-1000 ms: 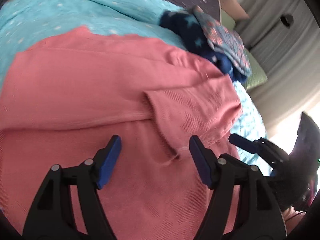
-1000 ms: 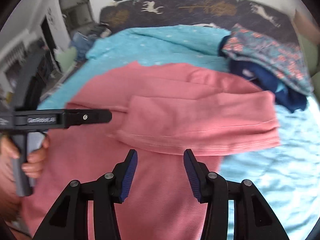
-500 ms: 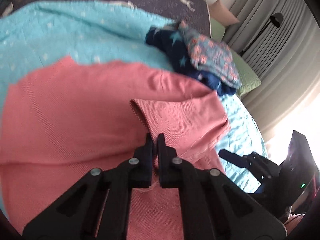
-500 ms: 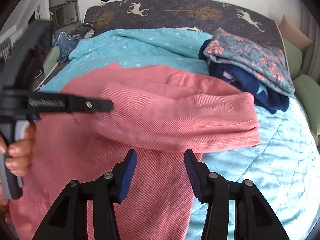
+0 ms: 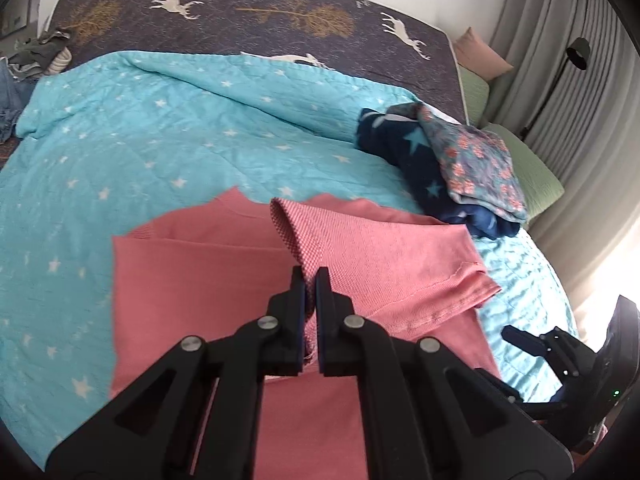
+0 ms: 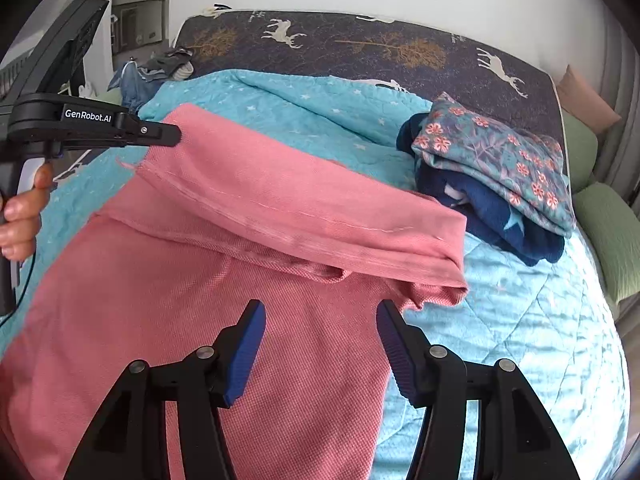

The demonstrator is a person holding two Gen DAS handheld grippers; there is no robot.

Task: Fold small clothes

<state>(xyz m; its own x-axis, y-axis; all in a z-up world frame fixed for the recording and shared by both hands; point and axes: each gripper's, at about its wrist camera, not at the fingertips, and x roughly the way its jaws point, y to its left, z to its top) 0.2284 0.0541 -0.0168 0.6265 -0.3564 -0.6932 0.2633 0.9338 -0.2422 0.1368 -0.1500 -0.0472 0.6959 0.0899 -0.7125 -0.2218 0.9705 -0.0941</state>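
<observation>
— Turquoise quilt (image 5: 168,152) with white stars covers most of the bed; what lies on it?

— My pink garment (image 6: 240,300), the biggest thing on it, spread across the near side. Its far edge is lifted and doubled over toward me, so a long stitched hem runs across the raised flap.

— What is holding that flap up?

— My left gripper (image 5: 310,280). Its two black fingers are pressed together on a pinch of the pink knit, and the cloth rises in a small peak just beyond the tips. From my right wrist camera I see the same gripper (image 6: 168,136) at the left end of the flap, its tip at the cloth there, my hand (image 6: 20,208) round the handle.

— And your other one?

— My right gripper (image 6: 318,320) hangs above the flat part of the garment, blue pads wide apart, nothing between them. The flap's folded right corner lies just beyond it.

— Anything else on the quilt?

— A folded pile (image 6: 496,176) to the right, apart from the pink cloth: a floral piece on top of a navy one with pale stars. Behind the quilt runs a dark mattress cover (image 5: 260,16) printed with deer and trees.
</observation>
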